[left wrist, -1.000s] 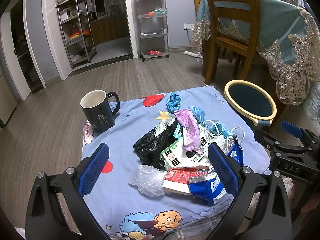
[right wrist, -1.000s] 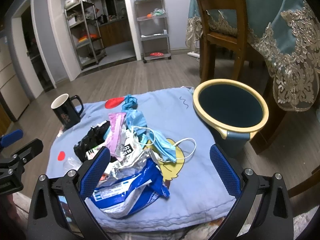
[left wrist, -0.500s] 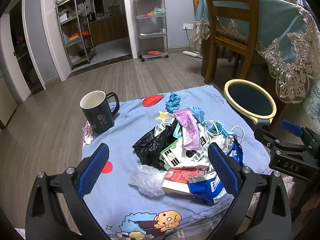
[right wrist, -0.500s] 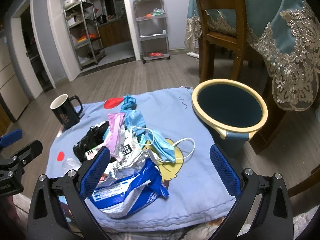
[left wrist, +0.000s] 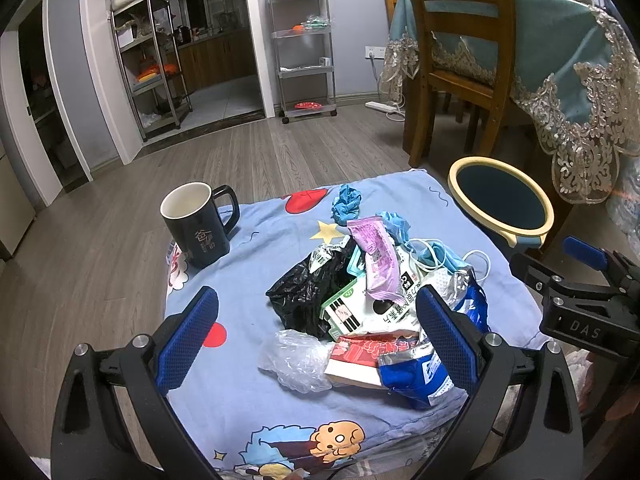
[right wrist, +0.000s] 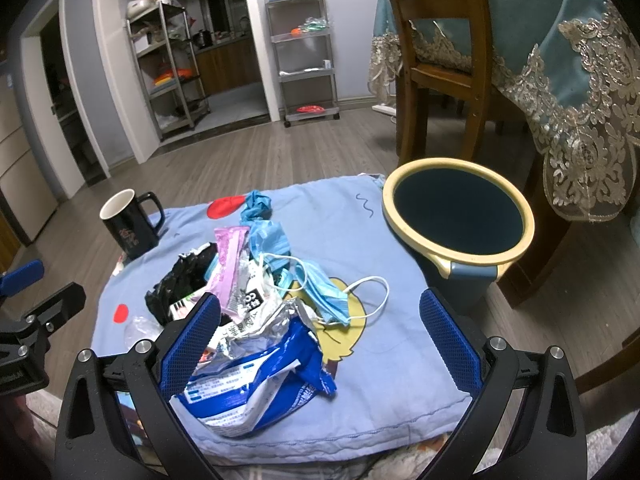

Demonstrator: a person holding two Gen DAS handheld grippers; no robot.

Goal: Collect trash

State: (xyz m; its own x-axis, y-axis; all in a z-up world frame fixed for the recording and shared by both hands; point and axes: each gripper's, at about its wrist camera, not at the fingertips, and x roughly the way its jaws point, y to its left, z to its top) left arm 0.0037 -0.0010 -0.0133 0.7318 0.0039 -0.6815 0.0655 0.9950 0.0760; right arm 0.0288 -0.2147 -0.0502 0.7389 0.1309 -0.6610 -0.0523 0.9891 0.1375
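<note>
approach step, no pickup made yet. left gripper (left wrist: 316,328) and right gripper (right wrist: 320,328) both have jaws spread wide, holding nothing. trash pile (right wrist: 256,300) sits mid-cushion (right wrist: 380,380); bin (right wrist: 458,216) stands just beside it. next move likely calls for closing on the blue wrapper (right wrist: 256,380).

- grey wood-plank floor (left wrist: 280,152) under dim indoor light.
- pale grey walls (left wrist: 356,20), with a white-framed doorway (left wrist: 224,40) into a kitchen with wooden cabinets.
- two metal shelf racks (left wrist: 304,40), one standing at each side of the doorway.
- wooden chair (left wrist: 460,60) beside a teal, lace-edged tablecloth (left wrist: 580,60).
</note>
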